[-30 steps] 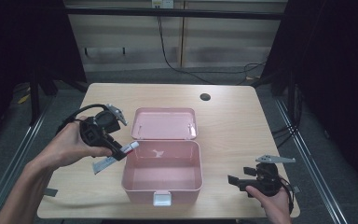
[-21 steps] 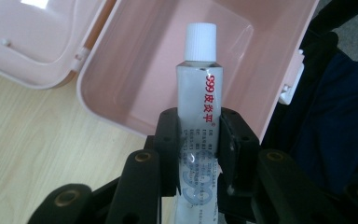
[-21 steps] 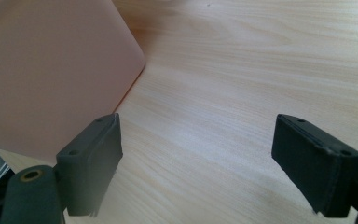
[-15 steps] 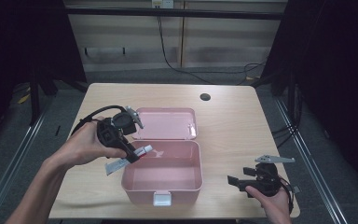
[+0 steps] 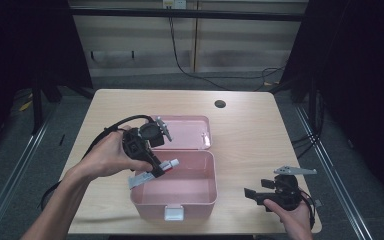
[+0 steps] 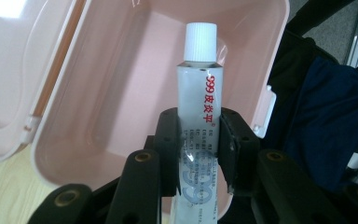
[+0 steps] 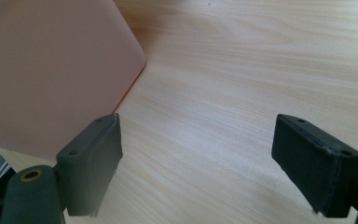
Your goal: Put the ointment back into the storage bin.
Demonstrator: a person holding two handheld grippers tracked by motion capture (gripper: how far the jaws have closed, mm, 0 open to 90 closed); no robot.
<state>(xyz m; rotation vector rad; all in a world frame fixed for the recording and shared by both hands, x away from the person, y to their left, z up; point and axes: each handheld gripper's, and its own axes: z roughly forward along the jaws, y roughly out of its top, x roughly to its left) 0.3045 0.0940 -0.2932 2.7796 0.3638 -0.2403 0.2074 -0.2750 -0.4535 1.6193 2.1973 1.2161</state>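
A person's left hand (image 5: 111, 155) reaches in from the lower left, holding the left gripper (image 5: 156, 172) tilted down over the left rim of an open pink box (image 5: 180, 195) on the wooden table (image 5: 250, 130). Its jaws are clamped on a white ointment tube (image 6: 199, 112), which hangs above the box's hollow. The tube's long axis runs along the jaws, white cap pointing away from the hand. Red print reads "999" with Chinese characters. The right gripper (image 7: 198, 161) rests low beside the box, jaws wide apart.
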